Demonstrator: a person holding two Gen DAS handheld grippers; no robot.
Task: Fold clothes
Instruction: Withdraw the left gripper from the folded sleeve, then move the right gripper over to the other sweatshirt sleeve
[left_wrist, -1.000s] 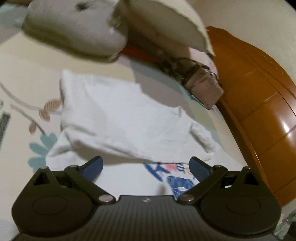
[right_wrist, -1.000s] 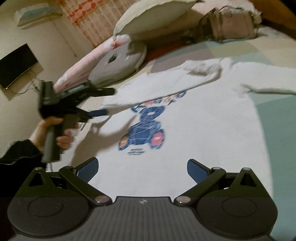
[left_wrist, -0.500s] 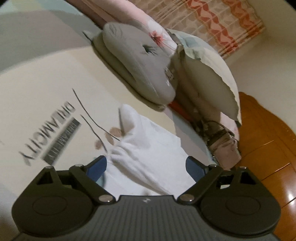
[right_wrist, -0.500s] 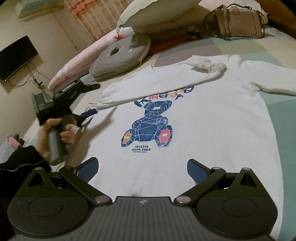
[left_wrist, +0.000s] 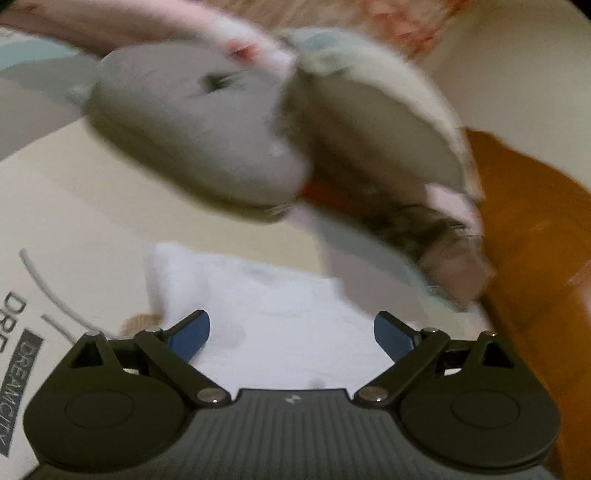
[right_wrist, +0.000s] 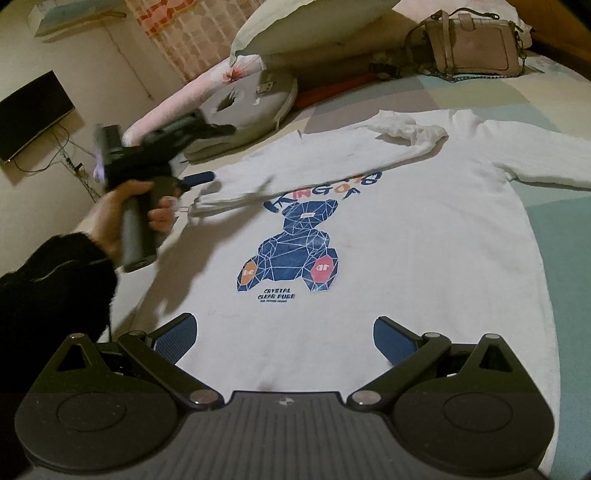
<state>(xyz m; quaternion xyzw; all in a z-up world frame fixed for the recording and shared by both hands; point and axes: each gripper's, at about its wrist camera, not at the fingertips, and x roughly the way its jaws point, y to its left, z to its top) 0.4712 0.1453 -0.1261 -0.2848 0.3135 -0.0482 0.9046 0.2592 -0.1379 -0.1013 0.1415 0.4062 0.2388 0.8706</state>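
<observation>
Left gripper (right_wrist: 201, 179) is held wide open and empty over the folded-in left sleeve (right_wrist: 295, 173), probably placed for smoothing; white bear-print sweatshirt (right_wrist: 388, 236) is spread flat on the bed; right gripper (right_wrist: 284, 338), wide open and empty, is poised at the hem

Both tools share one build: the right gripper (right_wrist: 283, 338) has a ribbed dark grey body bearing a small white mark, behind two round black discs. Black link arms with silver pivot screws run forward to blue-padded fingers (right_wrist: 393, 339). The left gripper (left_wrist: 291, 338) looks identical, though blurred. The left hand (right_wrist: 122, 218) wears a black, apparently fuzzy sleeve (right_wrist: 51, 284).
</observation>
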